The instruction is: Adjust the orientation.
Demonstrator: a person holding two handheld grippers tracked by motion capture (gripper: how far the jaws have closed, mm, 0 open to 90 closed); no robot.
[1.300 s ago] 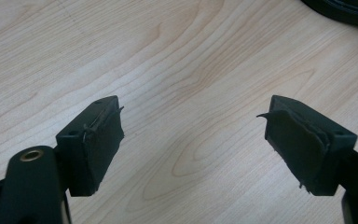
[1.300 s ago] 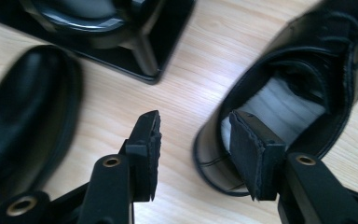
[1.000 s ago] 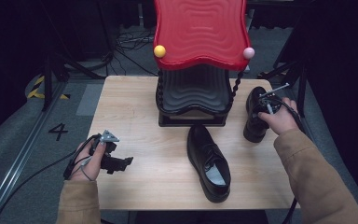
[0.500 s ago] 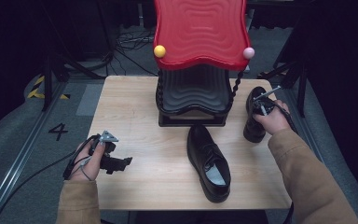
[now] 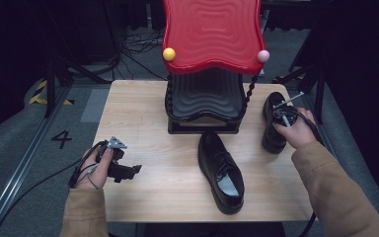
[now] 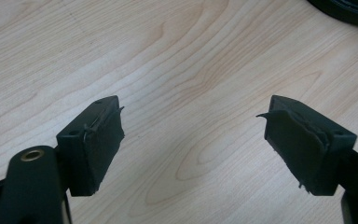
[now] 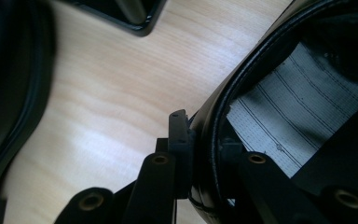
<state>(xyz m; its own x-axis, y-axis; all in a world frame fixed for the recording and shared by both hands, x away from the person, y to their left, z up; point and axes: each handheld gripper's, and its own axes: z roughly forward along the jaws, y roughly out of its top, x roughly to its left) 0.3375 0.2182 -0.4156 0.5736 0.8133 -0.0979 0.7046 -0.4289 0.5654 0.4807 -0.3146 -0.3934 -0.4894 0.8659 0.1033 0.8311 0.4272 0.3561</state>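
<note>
Black shoe (image 5: pixel 272 123) at right edge of bench (image 5: pixel 143 113), beside red rack (image 5: pixel 212 34). Right hand-held gripper (image 7: pixel 205 158) has just been closing; jaws now clamp shoe's collar wall. Left hand-held gripper (image 6: pixel 193 140) wide, nothing between.

Three cameras: one fixed overhead, one riding on each gripper.

The high view looks forward and down over the whole wooden table (image 5: pixel 143 113). The left gripper view looks steeply down at bare tabletop from close by. The right gripper view sits almost against a black shoe (image 7: pixel 242 93), the one at the high view's right edge (image 5: pixel 272 136).
</note>
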